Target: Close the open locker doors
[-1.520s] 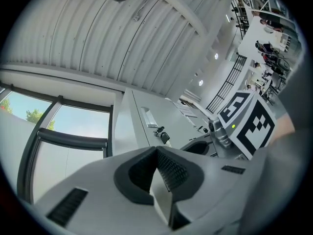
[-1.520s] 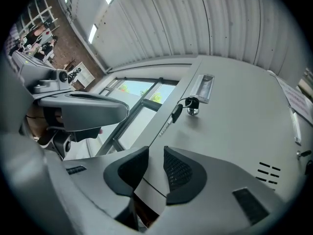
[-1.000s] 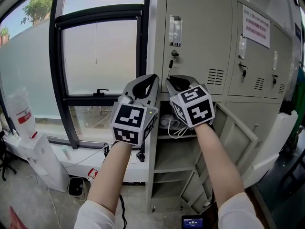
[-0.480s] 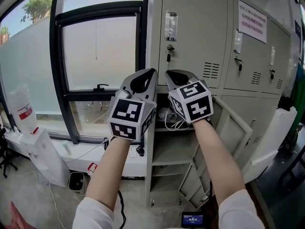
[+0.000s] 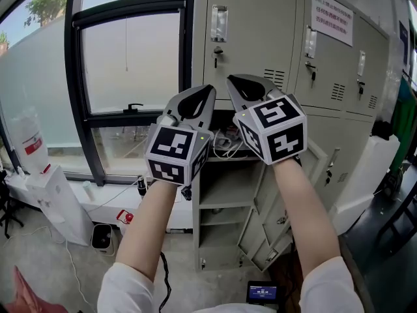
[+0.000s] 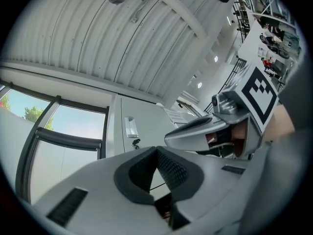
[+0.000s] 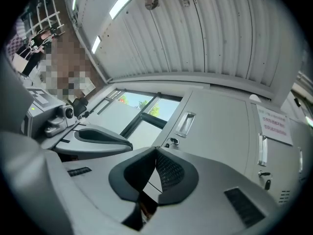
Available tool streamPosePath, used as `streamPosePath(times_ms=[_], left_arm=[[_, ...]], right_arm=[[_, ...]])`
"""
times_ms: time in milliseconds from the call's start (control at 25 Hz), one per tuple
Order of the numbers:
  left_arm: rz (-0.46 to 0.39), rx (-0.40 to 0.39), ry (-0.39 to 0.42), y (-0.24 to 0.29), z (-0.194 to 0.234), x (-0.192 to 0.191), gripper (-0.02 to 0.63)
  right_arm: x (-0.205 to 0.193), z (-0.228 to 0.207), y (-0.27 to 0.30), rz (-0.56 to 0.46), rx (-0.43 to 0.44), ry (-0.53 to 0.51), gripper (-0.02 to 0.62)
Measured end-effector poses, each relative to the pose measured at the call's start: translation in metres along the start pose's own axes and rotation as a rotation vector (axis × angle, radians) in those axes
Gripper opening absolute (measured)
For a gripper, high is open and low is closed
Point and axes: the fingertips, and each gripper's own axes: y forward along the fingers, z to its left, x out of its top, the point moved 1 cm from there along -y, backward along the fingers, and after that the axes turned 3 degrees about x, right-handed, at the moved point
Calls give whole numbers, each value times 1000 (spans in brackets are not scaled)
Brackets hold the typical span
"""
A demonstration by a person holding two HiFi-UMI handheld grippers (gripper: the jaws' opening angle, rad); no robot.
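You are holding the left gripper (image 5: 208, 91) and right gripper (image 5: 231, 80) closed and empty; the right's jaws have just been closing.

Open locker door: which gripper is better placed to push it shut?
Right. The open door swings out to the right of its compartment, below the right gripper, whose jaws have just closed on nothing. The left gripper, also shut, sits on the window side, farther off.
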Motion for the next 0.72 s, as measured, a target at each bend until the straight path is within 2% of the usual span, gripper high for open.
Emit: streamPosePath(times_ms=[480,720], left_arm=[[-59,-65,-24,-8,-72,34,11],[-67,-108,-41,-6,-107,41,11]], right_arm=[[22,-15,-95,-8,-60,-125,34],[11,-32,-131,13,-100,-105,34]])
